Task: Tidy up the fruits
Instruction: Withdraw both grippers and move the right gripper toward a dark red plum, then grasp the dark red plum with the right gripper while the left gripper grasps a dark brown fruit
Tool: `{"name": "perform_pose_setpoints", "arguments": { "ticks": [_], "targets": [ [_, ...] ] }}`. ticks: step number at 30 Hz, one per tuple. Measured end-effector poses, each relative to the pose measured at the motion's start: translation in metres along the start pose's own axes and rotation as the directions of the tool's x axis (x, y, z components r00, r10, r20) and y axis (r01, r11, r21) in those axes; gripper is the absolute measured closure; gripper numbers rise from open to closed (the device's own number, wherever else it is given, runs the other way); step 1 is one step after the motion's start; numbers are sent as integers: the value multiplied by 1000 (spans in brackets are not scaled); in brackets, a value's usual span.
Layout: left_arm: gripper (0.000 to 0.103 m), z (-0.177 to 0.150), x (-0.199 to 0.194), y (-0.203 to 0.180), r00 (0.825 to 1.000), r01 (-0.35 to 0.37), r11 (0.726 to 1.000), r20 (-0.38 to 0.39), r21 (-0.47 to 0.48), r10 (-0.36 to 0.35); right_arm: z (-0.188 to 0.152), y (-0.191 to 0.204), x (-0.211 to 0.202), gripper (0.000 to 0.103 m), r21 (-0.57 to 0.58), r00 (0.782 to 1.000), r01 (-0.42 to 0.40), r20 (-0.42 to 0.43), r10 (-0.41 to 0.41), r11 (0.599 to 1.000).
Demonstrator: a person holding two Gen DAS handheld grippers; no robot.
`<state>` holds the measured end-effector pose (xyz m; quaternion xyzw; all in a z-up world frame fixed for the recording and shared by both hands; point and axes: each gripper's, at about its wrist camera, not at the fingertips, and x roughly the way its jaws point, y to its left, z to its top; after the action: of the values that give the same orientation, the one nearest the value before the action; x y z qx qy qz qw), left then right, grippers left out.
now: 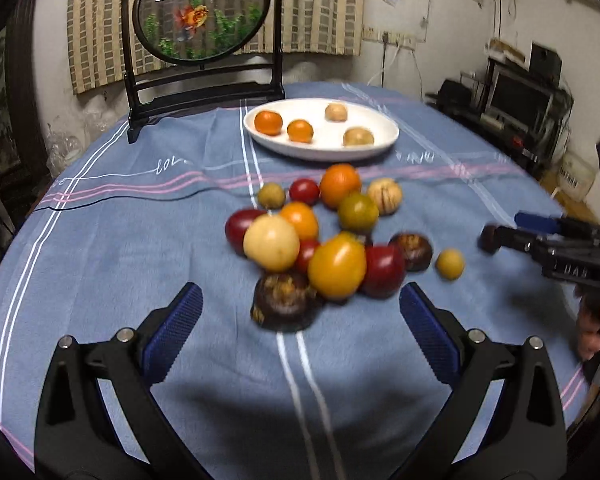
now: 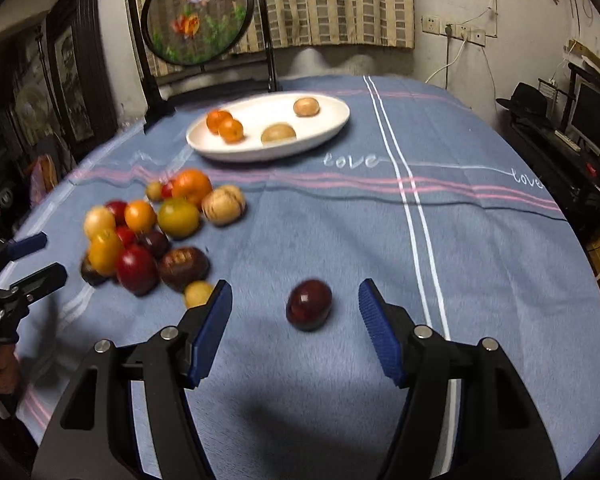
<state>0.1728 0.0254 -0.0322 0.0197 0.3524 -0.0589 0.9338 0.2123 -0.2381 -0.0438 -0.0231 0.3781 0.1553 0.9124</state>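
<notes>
A pile of loose fruits [image 1: 336,266] lies on the blue striped cloth: oranges, red, yellow and dark brown ones. My left gripper [image 1: 300,296] stands open wide just in front of it, a dark brown fruit [image 1: 284,300] near its tips, untouched. My right gripper [image 2: 295,292] is open around a single dark red fruit [image 2: 309,304] that rests on the cloth with gaps on both sides. A small yellow fruit [image 2: 198,294] lies beside its left finger. Behind the pile, a white oval plate [image 1: 324,156] holds two oranges and two tan fruits.
A round goldfish screen on a black stand [image 1: 202,12] rises at the table's far edge behind the plate [image 2: 260,156]. The left gripper [image 2: 40,260] shows at the left of the pile [image 2: 140,232]. Shelves with screens stand off to the right.
</notes>
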Motion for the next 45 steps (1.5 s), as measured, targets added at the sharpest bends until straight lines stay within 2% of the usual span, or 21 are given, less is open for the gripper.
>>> {"name": "perform_pose_setpoints", "arguments": {
  "ticks": [3,6,13,17,19,29,37,42,45],
  "targets": [
    [2,-2,9,7,996,55,998,-69,-30,-57,1,0,-1,37,8,1000,-15,5,14,1000],
    [2,-3,12,19,994,75,993,-74,-91,-82,0,-2,4,37,20,1000,-14,-19,14,1000],
    [2,-5,12,24,993,84,989,-67,-122,-92,0,-2,12,37,18,998,3,-58,-1,1000],
    [2,-4,13,23,992,90,988,-77,-122,-100,1,0,17,47,9,997,19,-80,-18,1000],
    [2,-4,13,24,992,89,988,-77,-125,-99,2,0,19,49,7,996,33,-81,-33,999],
    [2,-4,15,24,992,88,988,-83,-128,-99,3,0,24,50,1,994,46,-102,-46,999],
    [2,-4,15,24,992,88,988,-83,-129,-99,3,0,28,60,-4,991,55,-119,-55,998],
    [2,-4,16,24,991,90,988,-82,-129,-101,3,-1,32,75,3,988,55,-142,-54,998],
    [2,-4,16,25,991,93,987,-83,-130,-104,3,-3,31,75,12,989,51,-137,-49,999]
  ]
}}
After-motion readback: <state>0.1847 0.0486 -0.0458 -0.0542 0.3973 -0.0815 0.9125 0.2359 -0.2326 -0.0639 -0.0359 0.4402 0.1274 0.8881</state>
